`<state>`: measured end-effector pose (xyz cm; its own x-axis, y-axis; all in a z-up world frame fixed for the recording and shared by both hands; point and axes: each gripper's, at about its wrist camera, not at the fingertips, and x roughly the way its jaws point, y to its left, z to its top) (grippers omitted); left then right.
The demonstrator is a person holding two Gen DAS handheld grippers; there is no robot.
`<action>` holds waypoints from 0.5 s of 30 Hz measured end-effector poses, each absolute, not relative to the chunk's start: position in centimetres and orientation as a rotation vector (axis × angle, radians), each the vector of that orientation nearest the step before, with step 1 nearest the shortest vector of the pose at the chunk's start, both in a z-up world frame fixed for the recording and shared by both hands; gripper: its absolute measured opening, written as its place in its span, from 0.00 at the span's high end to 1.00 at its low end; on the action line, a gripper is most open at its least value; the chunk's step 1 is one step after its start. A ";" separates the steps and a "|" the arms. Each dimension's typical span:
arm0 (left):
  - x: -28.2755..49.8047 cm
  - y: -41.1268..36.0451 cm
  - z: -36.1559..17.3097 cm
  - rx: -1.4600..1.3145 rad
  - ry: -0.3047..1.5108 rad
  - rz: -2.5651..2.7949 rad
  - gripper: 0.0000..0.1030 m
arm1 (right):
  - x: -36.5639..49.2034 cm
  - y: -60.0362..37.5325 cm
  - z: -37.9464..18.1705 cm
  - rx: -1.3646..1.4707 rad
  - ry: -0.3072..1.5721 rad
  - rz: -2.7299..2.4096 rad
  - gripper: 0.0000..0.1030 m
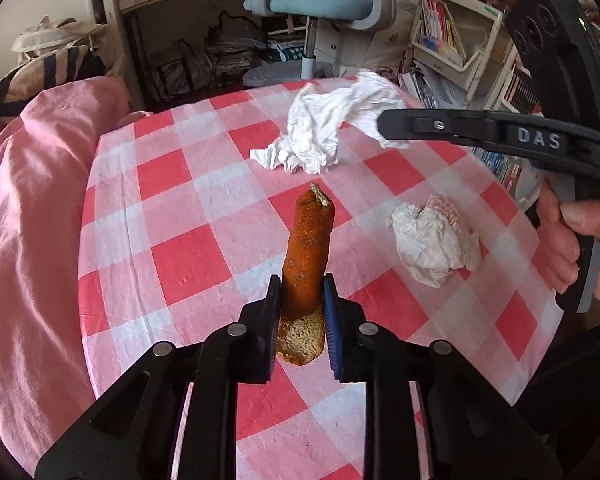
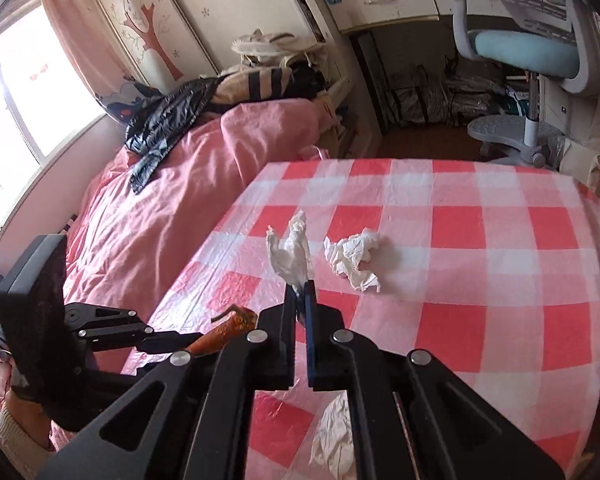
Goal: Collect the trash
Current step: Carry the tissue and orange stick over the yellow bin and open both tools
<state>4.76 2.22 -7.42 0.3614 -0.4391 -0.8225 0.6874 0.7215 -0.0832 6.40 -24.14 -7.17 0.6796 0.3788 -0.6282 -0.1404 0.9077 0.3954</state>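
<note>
Left wrist view: the left tool (image 1: 300, 312) is clamped around the lower part of an orange banana-like peel (image 1: 308, 248), its pads pressing both sides, the cut end toward the camera and the stem pointing away. It looks light and fairly stiff, so a grip low on the body should hold it. Over the checked bench (image 1: 180, 216), the right tool (image 1: 384, 124) pinches a big white tissue (image 1: 332, 128) that hangs off its tip. A smaller crumpled tissue (image 1: 432, 244) lies on the bench to the right.

Right wrist view: the right tool (image 2: 300, 292) is nearly closed on a twisted tissue (image 2: 292, 252); soft, weightless paper, best pinched at a bunched fold. Another wad (image 2: 354, 258) rests on the bench (image 2: 500, 280) just beyond.
</note>
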 end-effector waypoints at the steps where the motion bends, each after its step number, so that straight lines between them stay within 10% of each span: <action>1: 5.3 1.4 -7.1 0.283 0.943 -0.738 0.81 | 5.3 -24.7 -6.4 0.331 0.750 0.297 0.96; 15: -0.5 -10.9 -2.5 0.357 0.707 -0.839 0.81 | -11.7 -35.5 -3.9 0.440 0.563 0.137 0.96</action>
